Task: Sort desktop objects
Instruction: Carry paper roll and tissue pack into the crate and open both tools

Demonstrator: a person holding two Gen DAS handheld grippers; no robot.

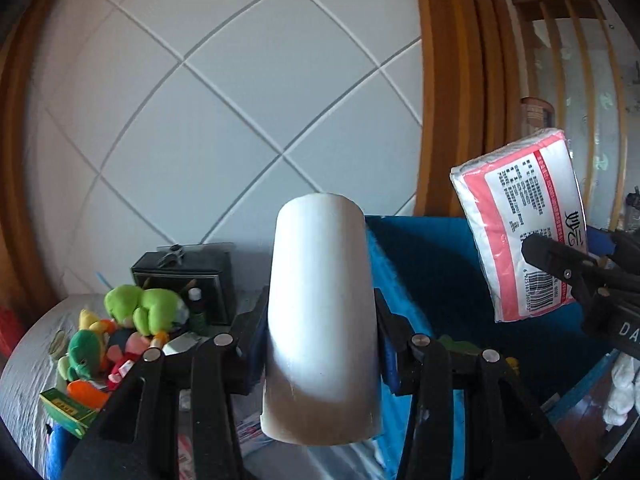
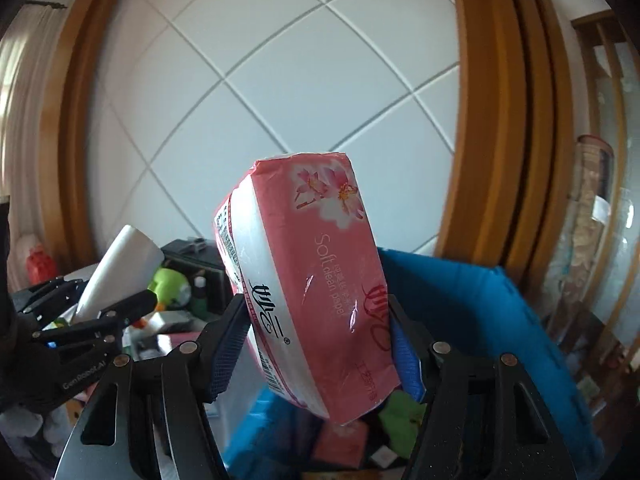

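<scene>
Holding: you have one item clamped in each gripper.
Left gripper (image 1: 320, 344): jaws pinch the white cup (image 1: 320, 320), frame centre, upside down.
Right gripper (image 2: 316, 344): jaws pinch the pink tissue pack (image 2: 320, 280), tilted, frame centre.
Blue bin (image 2: 460, 300): lower right, behind the pack.
Plush toys (image 1: 120, 328): lower left, on the table (image 1: 24, 380).

the pink tissue pack (image 2: 316, 280) read "soft clean paper" down its face, with a barcode on its back label. the left claw (image 2: 116, 300) carried "genrobot.ai" in white; smaller print was illegible.
</scene>
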